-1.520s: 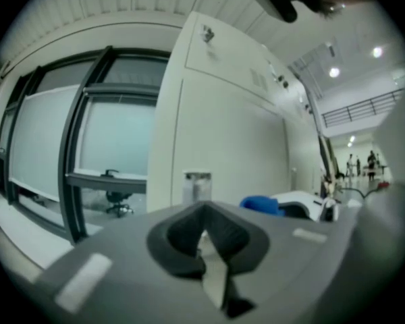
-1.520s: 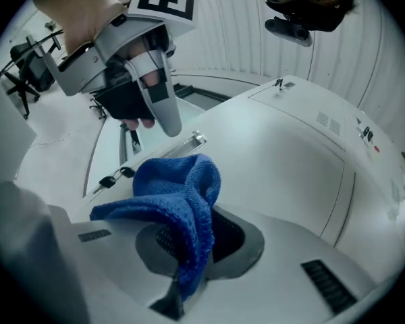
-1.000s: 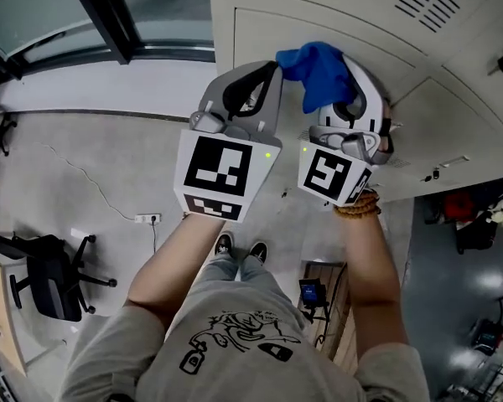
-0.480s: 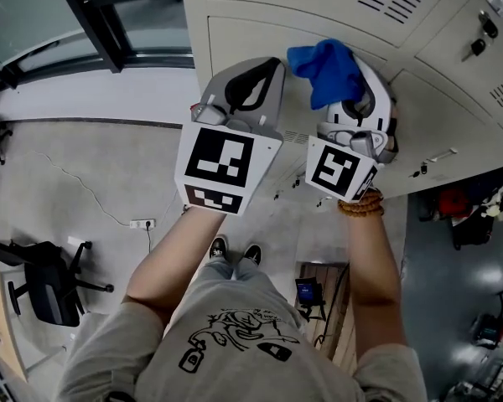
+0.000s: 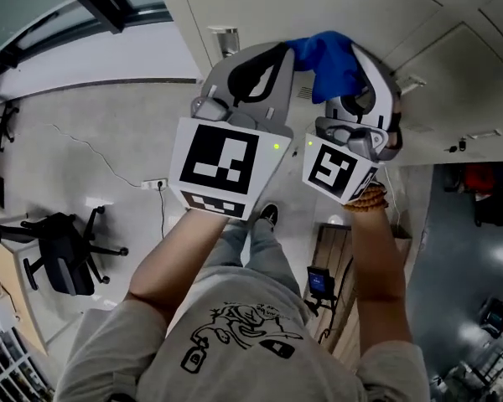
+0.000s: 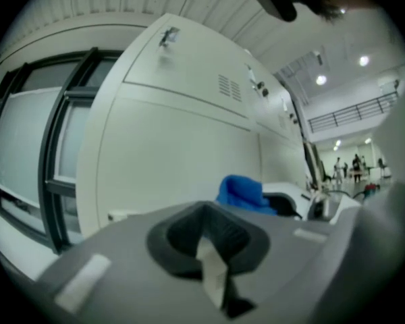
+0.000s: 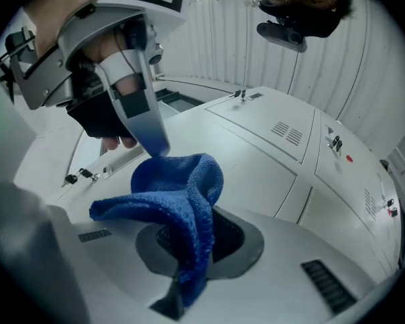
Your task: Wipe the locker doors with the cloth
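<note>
The right claw is gripping the blue cloth, its jaws pinching one fold while the rest is bunching up and flopping over the top. It's hanging close to the pale locker doors, though I can't tell if it's touching them. The left claw is hovering just beside it, jaws pressing together on nothing and pointing at the same doors.

A workplace locker area beside a large open hall. A bank of pale metal lockers with vent slots and keyed locks stands next to dark-framed windows. On the grey floor are a black office chair and a wall socket. Beyond the lockers, ceiling lights, a gallery railing and distant people show.
</note>
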Tool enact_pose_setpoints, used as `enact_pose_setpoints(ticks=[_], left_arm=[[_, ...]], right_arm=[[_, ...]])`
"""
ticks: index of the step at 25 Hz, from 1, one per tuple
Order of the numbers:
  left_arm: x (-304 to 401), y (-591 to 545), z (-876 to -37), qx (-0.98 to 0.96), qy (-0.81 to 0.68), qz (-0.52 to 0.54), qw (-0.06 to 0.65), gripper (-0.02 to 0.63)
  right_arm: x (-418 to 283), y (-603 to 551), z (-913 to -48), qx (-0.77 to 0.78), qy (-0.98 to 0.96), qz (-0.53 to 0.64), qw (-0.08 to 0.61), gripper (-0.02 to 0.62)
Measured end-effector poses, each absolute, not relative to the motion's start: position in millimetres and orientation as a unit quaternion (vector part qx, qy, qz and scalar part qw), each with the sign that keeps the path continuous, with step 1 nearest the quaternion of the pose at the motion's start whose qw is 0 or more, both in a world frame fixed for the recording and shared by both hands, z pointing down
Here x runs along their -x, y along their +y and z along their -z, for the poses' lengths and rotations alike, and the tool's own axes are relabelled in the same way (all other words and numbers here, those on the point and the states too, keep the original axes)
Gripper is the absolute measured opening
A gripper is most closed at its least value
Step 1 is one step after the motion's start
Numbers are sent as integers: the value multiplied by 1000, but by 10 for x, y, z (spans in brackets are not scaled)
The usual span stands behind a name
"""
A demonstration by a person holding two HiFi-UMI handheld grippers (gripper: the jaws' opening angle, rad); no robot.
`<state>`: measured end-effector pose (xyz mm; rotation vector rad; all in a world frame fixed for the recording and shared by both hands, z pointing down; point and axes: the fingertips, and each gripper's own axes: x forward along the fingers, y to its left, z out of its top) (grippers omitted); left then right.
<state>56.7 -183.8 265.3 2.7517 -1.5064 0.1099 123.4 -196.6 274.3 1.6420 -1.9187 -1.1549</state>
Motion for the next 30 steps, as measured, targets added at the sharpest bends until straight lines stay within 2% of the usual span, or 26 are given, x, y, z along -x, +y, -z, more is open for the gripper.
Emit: enact_pose_setpoints(ticks=[10, 16, 23, 30], left_arm=[[-645, -1850, -3588, -875, -478, -65, 42, 2], [-596, -1896, -4015, -871, -481, -83, 63, 1], [-703, -1881, -3905, -877, -470, -80, 50, 2], [-825, -1887, -3352, -884, -463, -60, 22, 2]], right_arm=[[-1081, -2041, -4135, -547, -686, 412, 246, 29], [-1123, -2038, -4649, -532, -691, 400, 281, 29], [-1442, -2010, -4588, -544, -682, 374, 317, 29], [-1562, -1990, -3921, -562, -675, 371, 302, 29]])
